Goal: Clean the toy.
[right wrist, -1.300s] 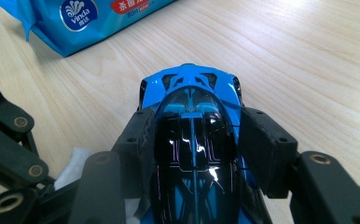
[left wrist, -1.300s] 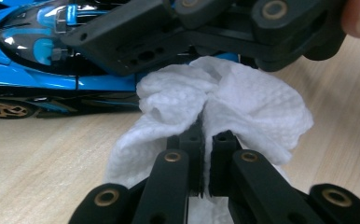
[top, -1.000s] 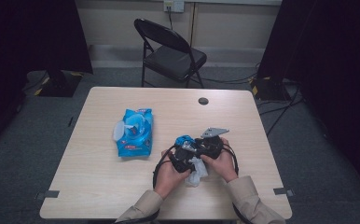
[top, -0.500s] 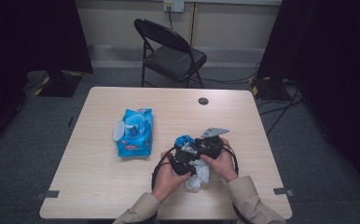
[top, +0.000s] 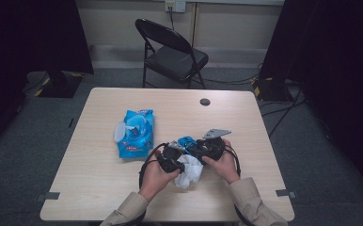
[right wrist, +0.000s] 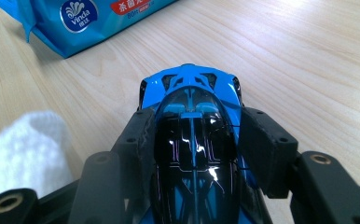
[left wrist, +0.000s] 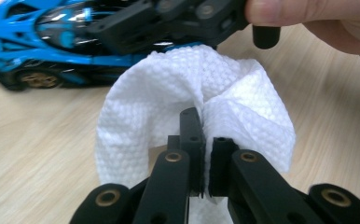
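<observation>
Wipes pack (top: 135, 134): blue, lying flat left of the bench's (top: 245, 117) centre, its white flap lid open toward the left edge; in the right gripper view its printed end (right wrist: 89, 14) lies at the top left, apart from the car.

Left gripper (top: 171, 158): held in the person's left hand (top: 155, 175) near the front edge, about mid-bench. Its fingers are clenched on a fold of the white wipe (left wrist: 197, 107); in the left gripper view the cloth billows around both fingertips.

White wipe: bunched between the two hands in the high view (top: 189, 170), resting just in front of the car; its edge shows at the lower left of the right gripper view (right wrist: 24, 149).

Toy car (right wrist: 194, 140): blue and black, on the bench just right of centre toward the front edge (top: 185, 141), beyond the wipe in the left gripper view (left wrist: 52, 42).

Right gripper (top: 208, 148): in the person's right hand (top: 224, 162), fingers grasping the toy car, one against each flank.
</observation>
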Demonstrator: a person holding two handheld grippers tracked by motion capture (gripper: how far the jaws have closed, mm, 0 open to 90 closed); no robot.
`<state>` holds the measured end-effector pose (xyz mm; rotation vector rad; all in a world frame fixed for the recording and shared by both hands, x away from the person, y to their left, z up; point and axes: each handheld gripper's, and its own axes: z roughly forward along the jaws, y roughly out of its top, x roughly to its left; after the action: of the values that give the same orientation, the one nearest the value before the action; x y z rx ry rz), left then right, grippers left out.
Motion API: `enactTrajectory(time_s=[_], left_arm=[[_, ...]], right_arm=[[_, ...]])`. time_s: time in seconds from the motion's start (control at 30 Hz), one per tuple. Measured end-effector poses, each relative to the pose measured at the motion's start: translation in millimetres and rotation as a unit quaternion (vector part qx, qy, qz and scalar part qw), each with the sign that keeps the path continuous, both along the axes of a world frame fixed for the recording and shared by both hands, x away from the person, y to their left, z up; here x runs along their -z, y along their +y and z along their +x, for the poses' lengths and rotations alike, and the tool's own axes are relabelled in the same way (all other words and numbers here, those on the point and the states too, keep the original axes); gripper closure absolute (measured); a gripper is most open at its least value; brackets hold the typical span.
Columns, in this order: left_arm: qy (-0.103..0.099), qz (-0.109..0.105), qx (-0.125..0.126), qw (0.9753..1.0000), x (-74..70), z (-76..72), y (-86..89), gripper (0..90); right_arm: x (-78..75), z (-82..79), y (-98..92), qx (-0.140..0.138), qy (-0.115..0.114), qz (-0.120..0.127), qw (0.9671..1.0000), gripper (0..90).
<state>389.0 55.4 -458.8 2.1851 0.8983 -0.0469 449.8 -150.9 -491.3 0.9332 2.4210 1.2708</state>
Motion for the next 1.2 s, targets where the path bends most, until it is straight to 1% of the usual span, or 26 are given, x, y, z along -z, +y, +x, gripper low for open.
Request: enactTrajectory(time_s=[0.17,0.3,0.37,0.4,0.43,0.57,0.6,0.7,0.73,0.83,0.9,1.03,1.07,1.1,1.2], left_arm=[[0.001,-0.003,-0.013,0.9999,-3.6,2.4,13.8,87.9],[-0.006,-0.004,-0.027,0.9996,-7.0,6.0,23.2,88.0],[-0.007,-0.002,-0.033,0.9994,-7.8,9.2,27.6,87.9],[-0.003,-0.003,-0.039,0.9992,-8.1,11.2,29.7,87.9],[-0.003,-0.002,-0.041,0.9991,-8.3,12.6,31.1,87.9],[-0.008,0.001,-0.058,0.9983,-9.3,20.2,37.1,87.9],[-0.009,0.003,-0.057,0.9983,-10.2,22.5,39.0,87.9],[-0.014,0.002,-0.072,0.9973,-11.2,28.5,42.0,87.9],[-0.015,0.007,-0.072,0.9973,-11.7,30.9,43.7,87.9],[-0.018,0.007,-0.084,0.9963,-11.5,36.8,45.7,87.9],[-0.018,0.004,-0.091,0.9957,-11.6,40.8,45.7,87.9],[-0.020,0.008,-0.099,0.9949,-11.0,47.7,43.5,87.9],[-0.020,0.006,-0.105,0.9943,-10.4,49.4,42.3,87.9],[-0.020,0.010,-0.104,0.9944,-10.1,51.7,41.8,87.9],[-0.024,0.013,-0.117,0.9927,-8.0,58.3,39.1,87.9]], right_arm=[[0.2,-0.1,-0.1,0.000,-0.001,0.001,1.0000,47.2],[0.3,-0.1,-0.2,0.000,-0.001,0.000,1.0000,47.2],[0.2,-0.2,-0.1,0.000,-0.001,0.000,1.0000,47.2],[0.2,-0.2,-0.1,0.000,-0.001,0.000,1.0000,47.2],[0.2,-0.2,-0.1,0.000,-0.001,0.000,1.0000,47.1],[0.3,-0.2,-0.2,0.000,-0.001,0.000,1.0000,47.2],[0.3,-0.2,-0.2,0.000,-0.001,0.000,1.0000,47.2],[0.4,-0.2,-0.2,0.000,-0.001,0.000,1.0000,47.2],[0.4,-0.2,-0.2,0.000,-0.002,0.000,1.0000,47.2],[0.4,-0.3,-0.2,0.000,-0.001,0.000,1.0000,47.2],[0.4,-0.3,-0.2,0.000,-0.001,0.000,1.0000,47.2],[0.4,-0.3,-0.2,0.000,-0.001,0.001,1.0000,47.1],[0.5,-0.3,-0.2,0.000,-0.001,0.001,1.0000,47.2],[0.5,-0.4,-0.2,0.000,-0.001,0.001,1.0000,47.2],[0.5,-0.3,-0.2,0.000,-0.001,0.001,1.0000,47.2]])
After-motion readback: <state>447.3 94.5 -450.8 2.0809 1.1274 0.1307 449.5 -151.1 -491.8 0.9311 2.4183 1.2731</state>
